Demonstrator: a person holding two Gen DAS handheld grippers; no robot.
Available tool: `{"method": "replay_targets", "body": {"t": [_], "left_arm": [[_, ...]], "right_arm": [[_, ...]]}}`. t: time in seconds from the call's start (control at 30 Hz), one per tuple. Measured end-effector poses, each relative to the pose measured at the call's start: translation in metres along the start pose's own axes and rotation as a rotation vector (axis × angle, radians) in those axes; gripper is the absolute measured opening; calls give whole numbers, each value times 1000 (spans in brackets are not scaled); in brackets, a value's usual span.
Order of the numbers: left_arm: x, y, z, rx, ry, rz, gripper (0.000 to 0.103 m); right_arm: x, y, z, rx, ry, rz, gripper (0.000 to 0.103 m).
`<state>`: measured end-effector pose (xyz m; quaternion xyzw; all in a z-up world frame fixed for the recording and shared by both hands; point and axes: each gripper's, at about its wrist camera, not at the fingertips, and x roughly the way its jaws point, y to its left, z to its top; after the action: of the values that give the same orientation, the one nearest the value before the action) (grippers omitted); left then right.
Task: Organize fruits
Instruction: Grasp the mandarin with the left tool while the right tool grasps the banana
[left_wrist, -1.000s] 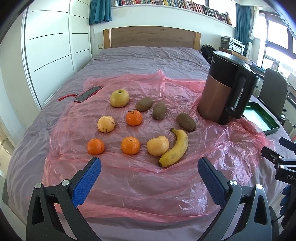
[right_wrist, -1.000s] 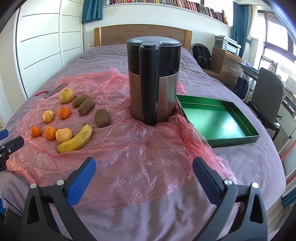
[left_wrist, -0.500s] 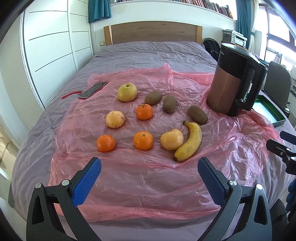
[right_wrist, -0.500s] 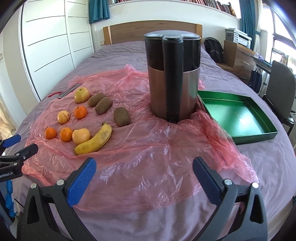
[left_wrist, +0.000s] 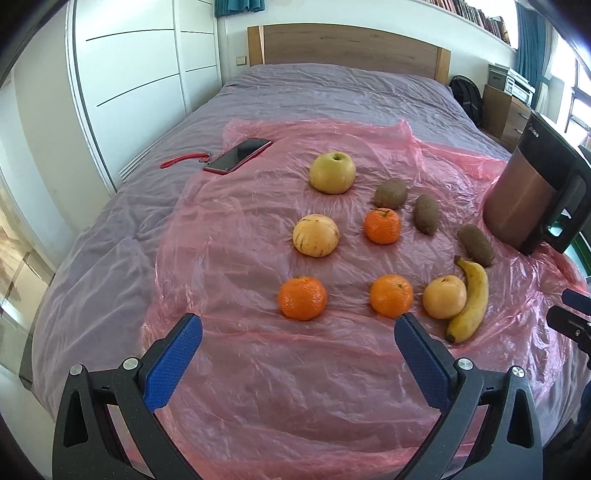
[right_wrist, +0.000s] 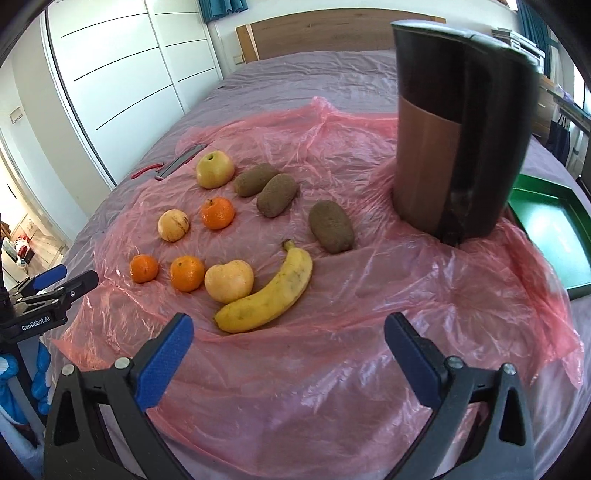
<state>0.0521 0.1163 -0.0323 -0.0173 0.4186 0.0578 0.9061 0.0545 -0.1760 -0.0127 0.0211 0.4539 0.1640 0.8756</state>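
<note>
Right wrist view: crinkled pink plastic sheet (right_wrist: 332, 350) covers the bed; the curved, smooth yellow banana (right_wrist: 267, 295) lies on it left of the copper-and-black kettle (right_wrist: 454, 147), stem pointing toward the headboard, touching a round pale apple (right_wrist: 229, 280). Right gripper (right_wrist: 288, 332) is spread wide, empty; left gripper (left_wrist: 297, 332) likewise, just short of two dimpled mandarins (left_wrist: 303, 297).

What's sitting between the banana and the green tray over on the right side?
In the right wrist view, the kettle stands between the banana and the green tray, on crumpled pink plastic sheet.
</note>
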Motion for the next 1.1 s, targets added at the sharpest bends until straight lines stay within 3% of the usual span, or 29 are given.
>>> {"method": "replay_targets", "body": {"t": [0.13, 0.2, 0.37, 0.53, 0.8, 1.1], "left_arm": [[28, 3, 7, 5, 30, 2, 101], [41, 1, 9, 9, 48, 4, 97], [72, -1, 12, -9, 96, -3, 82], [92, 1, 11, -23, 131, -16, 71], [114, 5, 11, -46, 175, -64, 47], [125, 4, 5, -37, 180, -72, 41]], "right_arm": [[26, 4, 7, 29, 54, 16, 103], [39, 3, 9, 56, 83, 22, 95], [71, -4, 12, 116, 142, 43, 59], [94, -13, 13, 198, 186, 73, 32], [115, -16, 15, 276, 231, 97, 30], [130, -12, 16, 262, 267, 87, 29]]}}
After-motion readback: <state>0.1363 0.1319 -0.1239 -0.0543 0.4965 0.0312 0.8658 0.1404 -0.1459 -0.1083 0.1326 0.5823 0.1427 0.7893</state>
